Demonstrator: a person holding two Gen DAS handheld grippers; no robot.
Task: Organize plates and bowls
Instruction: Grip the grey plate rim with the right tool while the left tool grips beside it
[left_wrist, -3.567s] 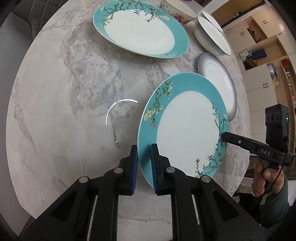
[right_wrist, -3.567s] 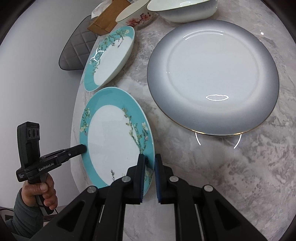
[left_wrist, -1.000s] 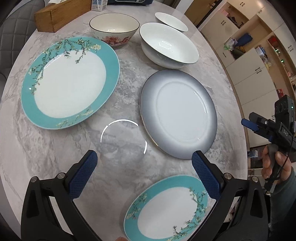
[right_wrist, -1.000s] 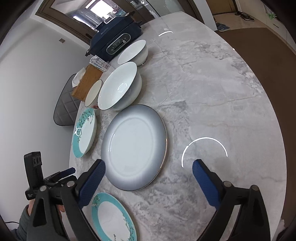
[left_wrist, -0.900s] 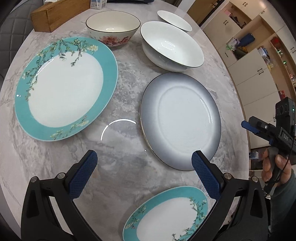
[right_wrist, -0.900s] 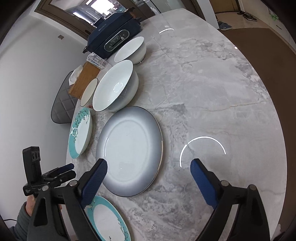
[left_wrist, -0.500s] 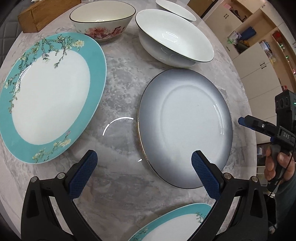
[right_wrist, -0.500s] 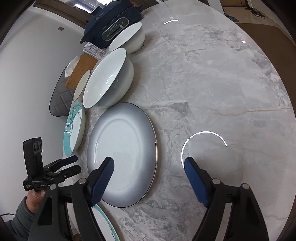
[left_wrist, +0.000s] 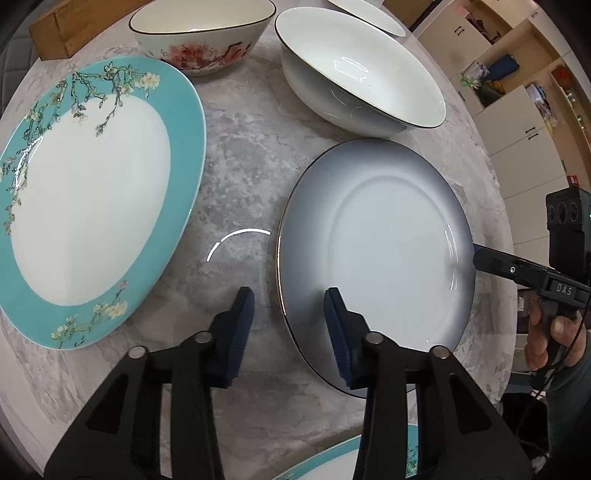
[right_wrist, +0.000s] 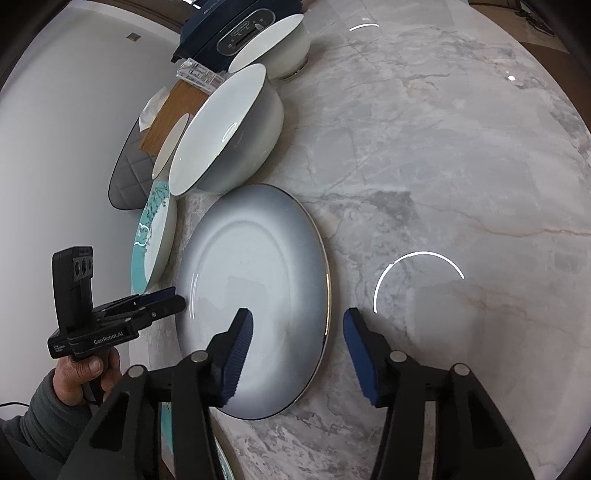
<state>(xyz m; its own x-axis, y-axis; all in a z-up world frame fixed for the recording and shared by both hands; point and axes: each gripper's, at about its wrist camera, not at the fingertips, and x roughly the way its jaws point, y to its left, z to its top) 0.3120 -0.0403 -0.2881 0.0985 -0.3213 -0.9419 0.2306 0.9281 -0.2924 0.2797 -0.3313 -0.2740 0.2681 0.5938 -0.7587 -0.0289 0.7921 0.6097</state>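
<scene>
A grey-rimmed white plate (left_wrist: 380, 254) lies flat on the marble table. My left gripper (left_wrist: 290, 312) is open, its jaws straddling the plate's near left rim. My right gripper (right_wrist: 297, 334) is open, straddling the same plate's (right_wrist: 255, 280) opposite rim. A large teal floral plate (left_wrist: 85, 206) lies to the left. A second teal plate (left_wrist: 354, 459) lies just below my left gripper. A white bowl (left_wrist: 354, 70) and a floral bowl (left_wrist: 199, 33) stand behind.
A wooden box (left_wrist: 70, 22) and a small white bowl (right_wrist: 273, 40) stand at the table's far side, next to a dark blue appliance (right_wrist: 240, 26). A grey chair (right_wrist: 129, 177) stands beyond the edge. Bare marble (right_wrist: 461, 166) spreads to the right.
Both grippers let go of the small teal plate, opened wide, moved forward to the grey plate, and have narrowed around its opposite rims.
</scene>
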